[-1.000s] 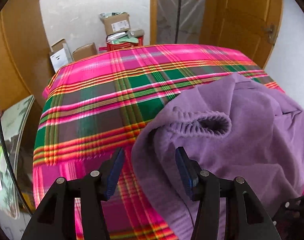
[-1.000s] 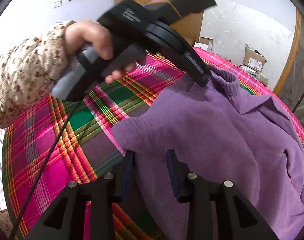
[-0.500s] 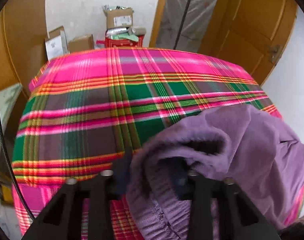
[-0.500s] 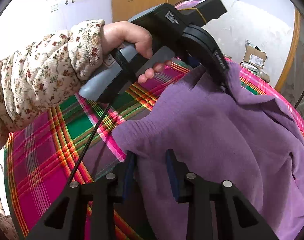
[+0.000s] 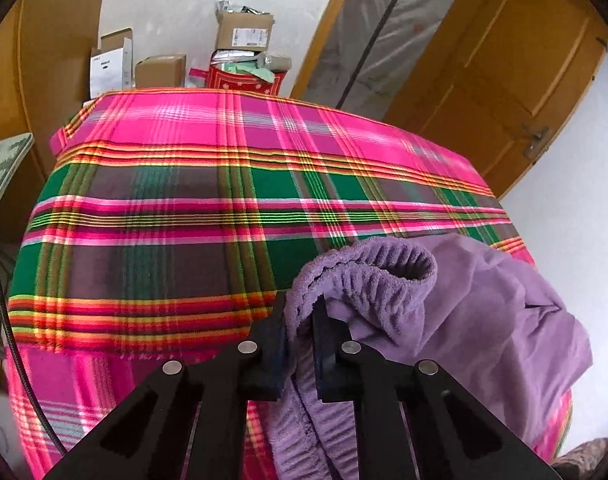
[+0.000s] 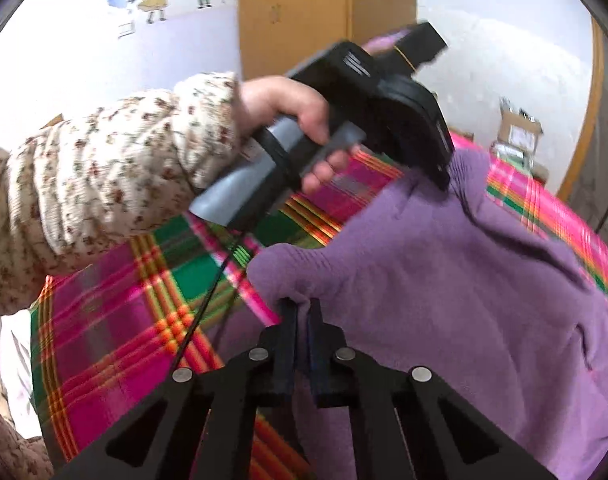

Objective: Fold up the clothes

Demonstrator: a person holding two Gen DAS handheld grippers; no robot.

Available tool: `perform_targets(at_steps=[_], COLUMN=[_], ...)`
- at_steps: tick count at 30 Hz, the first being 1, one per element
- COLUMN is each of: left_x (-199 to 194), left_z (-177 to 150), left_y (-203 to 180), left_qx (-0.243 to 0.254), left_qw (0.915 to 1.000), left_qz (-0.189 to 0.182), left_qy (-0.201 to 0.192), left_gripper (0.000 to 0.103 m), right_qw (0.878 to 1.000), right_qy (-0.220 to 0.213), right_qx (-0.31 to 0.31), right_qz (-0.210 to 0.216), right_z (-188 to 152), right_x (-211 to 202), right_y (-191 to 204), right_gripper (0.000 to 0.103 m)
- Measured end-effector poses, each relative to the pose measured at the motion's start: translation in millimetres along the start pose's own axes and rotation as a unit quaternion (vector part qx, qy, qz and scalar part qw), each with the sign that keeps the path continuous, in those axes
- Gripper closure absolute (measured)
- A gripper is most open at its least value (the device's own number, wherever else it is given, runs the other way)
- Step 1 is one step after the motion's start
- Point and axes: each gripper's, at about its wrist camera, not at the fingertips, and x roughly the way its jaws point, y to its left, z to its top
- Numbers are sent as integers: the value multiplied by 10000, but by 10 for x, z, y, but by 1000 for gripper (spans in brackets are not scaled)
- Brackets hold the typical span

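A purple fleece garment (image 5: 487,320) lies bunched on the pink and green plaid cloth (image 5: 176,216). My left gripper (image 5: 300,300) is closing, with the garment's ribbed elastic hem pinched between its pads. In the right wrist view, the left gripper (image 6: 439,178), held by a hand in a floral sleeve (image 6: 116,168), lifts the far end of the garment (image 6: 443,300). My right gripper (image 6: 300,305) is closing tight on a near corner of the purple cloth, raised a little off the plaid cloth (image 6: 116,344).
Cardboard boxes (image 5: 244,34) and a red bag (image 5: 244,78) stand on the floor beyond the far edge. A wooden door (image 5: 503,80) is at the back right. A cable (image 6: 208,304) hangs from the left gripper across the plaid.
Both grippers went from open around the purple cloth to clamped on it. The left one took the ribbed hem and shifted sideways, lifting it; the right one stayed in place.
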Motion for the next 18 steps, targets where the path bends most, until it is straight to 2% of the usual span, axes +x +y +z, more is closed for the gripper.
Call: perform_targets(at_steps=[5, 18], left_x=[-179, -660], left_z=[-40, -459], left_y=[68, 410], left_qx=[-80, -301], left_qw=[9999, 9988], left_qz=[20, 347], left_qy=[-93, -137], left_gripper=[92, 92], right_qw=[9998, 9974], right_qy=[-110, -158], right_qx=[70, -263], right_qz=[178, 657], right_z=[35, 112], right_x=[-122, -156], right_y=[65, 503], right_gripper=[98, 98])
